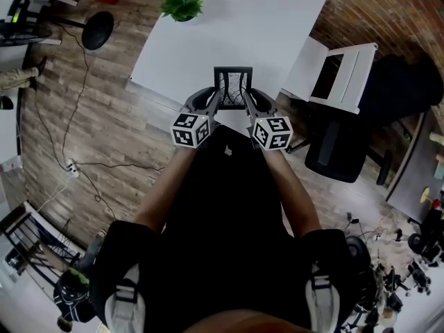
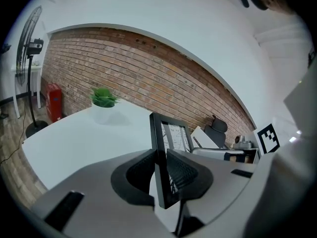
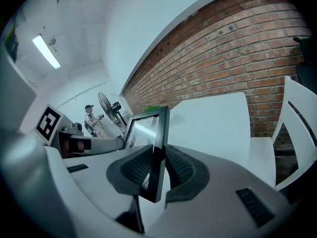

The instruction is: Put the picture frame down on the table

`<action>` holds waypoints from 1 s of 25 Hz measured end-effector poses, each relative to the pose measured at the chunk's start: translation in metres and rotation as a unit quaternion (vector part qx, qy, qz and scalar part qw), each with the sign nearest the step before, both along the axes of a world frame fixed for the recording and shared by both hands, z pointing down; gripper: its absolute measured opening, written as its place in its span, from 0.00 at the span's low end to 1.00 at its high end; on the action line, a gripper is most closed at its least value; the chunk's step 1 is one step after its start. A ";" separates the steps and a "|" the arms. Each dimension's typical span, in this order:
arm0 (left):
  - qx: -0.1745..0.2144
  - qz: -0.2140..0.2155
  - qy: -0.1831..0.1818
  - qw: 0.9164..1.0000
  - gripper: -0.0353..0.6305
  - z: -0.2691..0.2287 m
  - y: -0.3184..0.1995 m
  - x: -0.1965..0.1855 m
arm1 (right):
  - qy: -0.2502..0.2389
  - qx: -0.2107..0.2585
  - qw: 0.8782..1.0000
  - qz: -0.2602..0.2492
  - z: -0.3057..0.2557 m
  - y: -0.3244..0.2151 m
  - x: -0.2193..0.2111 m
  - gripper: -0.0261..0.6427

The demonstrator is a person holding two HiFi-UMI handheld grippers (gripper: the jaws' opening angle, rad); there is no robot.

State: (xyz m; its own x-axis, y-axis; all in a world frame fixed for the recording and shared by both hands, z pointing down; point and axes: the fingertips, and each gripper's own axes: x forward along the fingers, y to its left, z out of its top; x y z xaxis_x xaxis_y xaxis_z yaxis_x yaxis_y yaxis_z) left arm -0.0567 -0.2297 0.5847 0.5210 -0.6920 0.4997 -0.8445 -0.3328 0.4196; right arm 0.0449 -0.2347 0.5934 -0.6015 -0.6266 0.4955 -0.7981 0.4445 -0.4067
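Note:
A small black picture frame (image 1: 232, 85) is held upright over the near edge of the white table (image 1: 263, 26). My left gripper (image 1: 214, 101) is shut on the frame's left side bar, and my right gripper (image 1: 250, 103) is shut on its right side bar. In the left gripper view the frame (image 2: 168, 152) stands edge-on between the ribbed pads, its glass showing a pale print. The right gripper view shows the same frame (image 3: 151, 143) pinched between the jaws. Whether the frame's bottom touches the table is hidden.
A potted green plant (image 1: 182, 4) stands at the table's far left corner. A white chair (image 1: 340, 75) sits at the table's right, with a black office chair (image 1: 340, 151) beside it. Cables (image 1: 76, 165) trail over the wooden floor at left. A fan (image 2: 27, 43) stands by the brick wall.

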 end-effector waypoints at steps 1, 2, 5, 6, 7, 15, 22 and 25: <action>-0.001 0.003 0.000 1.000 0.18 0.002 -0.002 0.000 | 0.000 -0.001 1.000 0.003 0.002 -0.001 0.000 0.16; -0.004 0.005 0.001 1.000 0.18 0.004 -0.004 -0.001 | 0.001 -0.003 1.000 0.005 0.005 -0.002 -0.001 0.16; -0.013 0.013 0.001 1.000 0.18 0.013 -0.005 -0.003 | 0.002 -0.009 1.000 0.012 0.013 -0.002 -0.003 0.16; -0.015 0.015 0.001 1.000 0.18 0.015 -0.005 -0.004 | 0.002 -0.012 1.000 0.014 0.015 -0.002 -0.004 0.16; -0.017 0.018 0.001 1.000 0.18 0.017 -0.005 -0.004 | 0.003 -0.013 1.000 0.015 0.017 -0.002 -0.004 0.15; -0.030 0.032 -0.003 0.999 0.18 0.039 -0.010 -0.006 | 0.006 -0.025 0.999 0.027 0.040 -0.006 -0.006 0.15; -0.051 0.033 0.007 0.998 0.18 0.059 -0.012 -0.007 | 0.016 -0.034 0.999 0.029 0.057 -0.008 -0.007 0.15; -0.057 0.035 0.006 0.998 0.18 0.067 -0.013 -0.006 | 0.022 -0.035 0.999 0.027 0.065 -0.010 -0.006 0.15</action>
State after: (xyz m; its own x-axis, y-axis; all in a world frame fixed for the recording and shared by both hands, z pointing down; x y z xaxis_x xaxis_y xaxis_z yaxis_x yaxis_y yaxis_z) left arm -0.0625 -0.2430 0.6517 0.5724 -0.5919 0.5675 -0.8157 -0.3406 0.4676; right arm 0.0388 -0.2442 0.6582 -0.5446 -0.6195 0.5654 -0.8379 0.3724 -0.3990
